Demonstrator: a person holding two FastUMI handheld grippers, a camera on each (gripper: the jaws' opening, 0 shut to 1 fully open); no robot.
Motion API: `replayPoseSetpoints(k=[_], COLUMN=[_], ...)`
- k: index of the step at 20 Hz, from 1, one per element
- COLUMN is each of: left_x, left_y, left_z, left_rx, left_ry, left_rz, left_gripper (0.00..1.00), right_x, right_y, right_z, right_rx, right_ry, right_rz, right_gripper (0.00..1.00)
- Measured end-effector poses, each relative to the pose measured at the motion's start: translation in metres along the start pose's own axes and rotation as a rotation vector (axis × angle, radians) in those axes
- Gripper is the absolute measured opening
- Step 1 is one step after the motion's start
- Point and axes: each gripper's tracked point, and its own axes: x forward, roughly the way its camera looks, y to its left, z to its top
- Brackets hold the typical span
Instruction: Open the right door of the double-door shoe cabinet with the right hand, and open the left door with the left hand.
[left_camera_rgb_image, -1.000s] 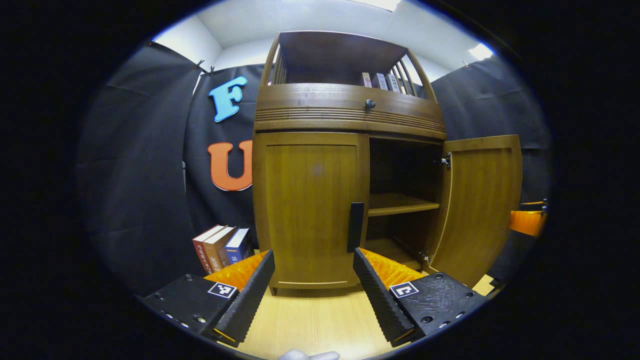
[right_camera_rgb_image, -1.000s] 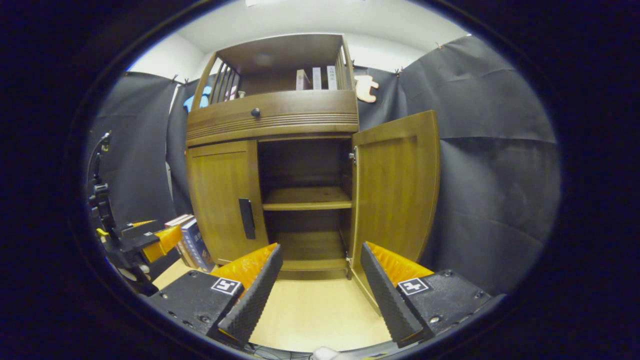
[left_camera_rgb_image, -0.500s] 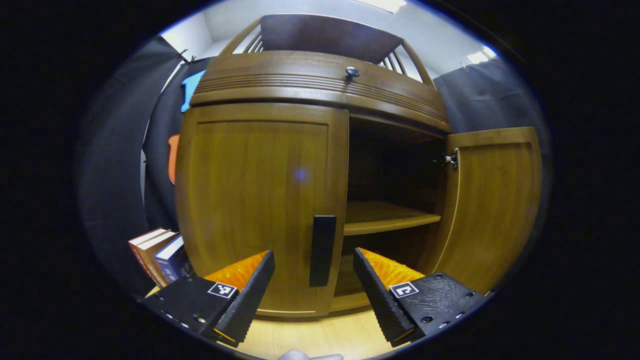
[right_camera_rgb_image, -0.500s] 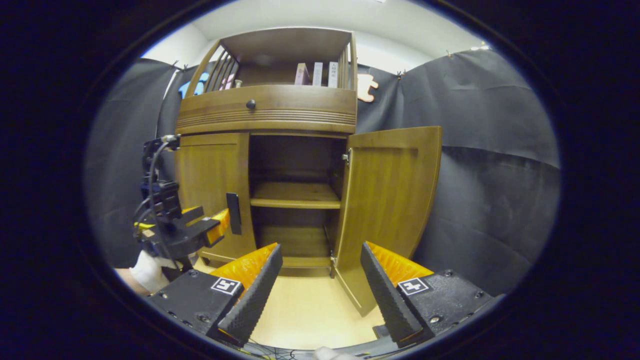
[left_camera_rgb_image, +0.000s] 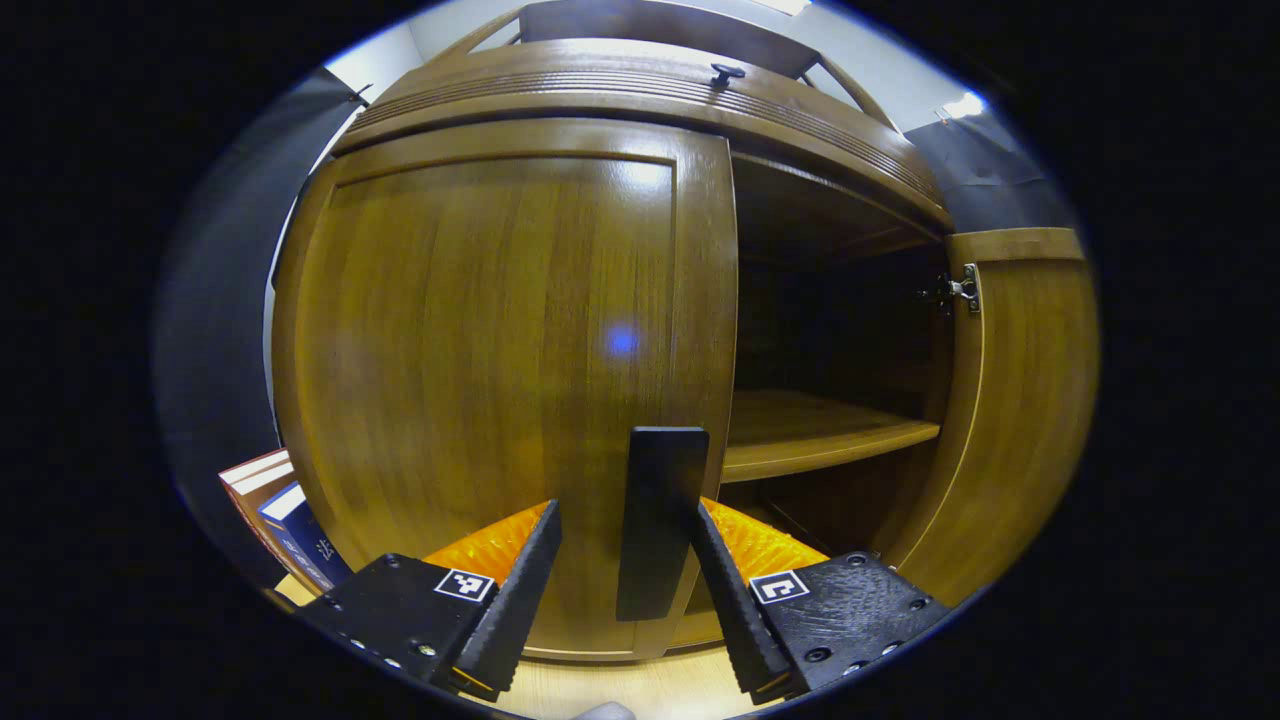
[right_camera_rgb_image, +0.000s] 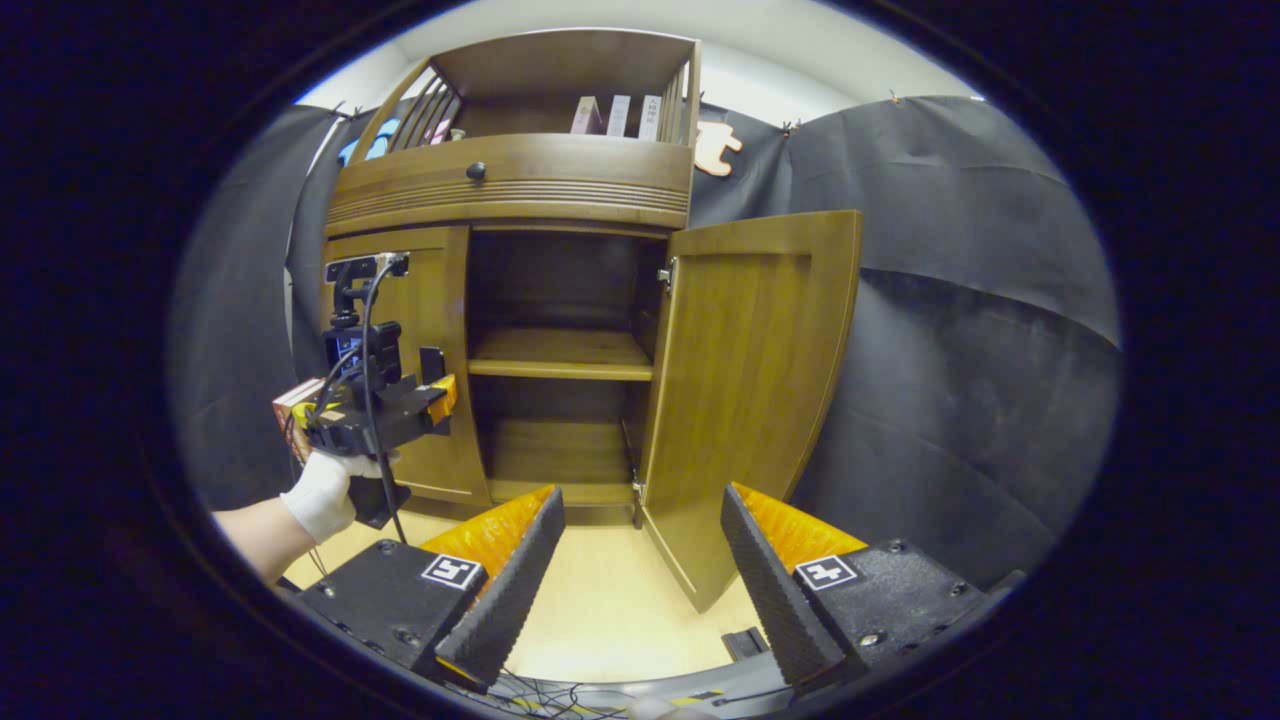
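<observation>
My left claw (left_camera_rgb_image: 625, 585) points forward with its jaws spread, not fully closed. My gloved left hand (right_camera_rgb_image: 322, 492) grips it from below, forearm stretched out level. My right claw (right_camera_rgb_image: 640, 570) hangs back, jaws wide apart, holding nothing.

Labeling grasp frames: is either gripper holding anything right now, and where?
Nothing clamped yet. The left gripper straddles the left door's handle, fingers still apart with gaps showing. The right gripper is open and empty, back from the open right door.
</observation>
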Motion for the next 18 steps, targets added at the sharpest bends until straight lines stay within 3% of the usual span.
replayPoseSetpoints(k=[1,2,3,4,5,7,8,9,18], left_x=[-0.001,0.0,0.004,0.001,0.005,0.002,0.004,0.001,-0.037], left_y=[0.006,0.006,0.001,-0.005,-0.012,-0.011,-0.01,-0.01,-0.01], left_z=[-0.002,-0.001,-0.002,-0.001,-0.001,-0.001,0.0,-0.001,-0.004], left_rx=[0.011,0.019,0.022,0.023,0.026,0.057,0.06,0.061,0.045], left_ry=[0.005,0.003,0.004,0.008,0.01,0.01,0.006,0.009,0.01], left_rz=[0.033,0.03,0.021,0.002,-0.027,-0.009,-0.008,-0.013,-0.087], left_gripper=[0.64,0.65,0.78,0.57,0.52,0.43,0.2,0.29,0.25], right_x=[0.0,0.001,0.0,0.001,0.002,0.001,0.0,-0.001,-0.014], right_y=[0.003,0.006,0.006,0.006,0.007,0.011,0.013,0.016,0.021], right_z=[-0.001,-0.002,-0.002,-0.001,0.001,0.002,0.003,0.004,0.0], right_rx=[0.005,0.005,0.002,0.0,-0.003,-0.006,-0.006,-0.007,-0.01], right_ry=[0.008,0.014,0.019,0.016,0.014,0.012,0.012,0.014,0.008], right_rz=[0.013,0.024,0.024,0.026,0.028,0.036,0.043,0.049,0.07], right_gripper=[0.99,0.99,0.99,0.99,0.99,0.99,0.99,0.99,0.99])
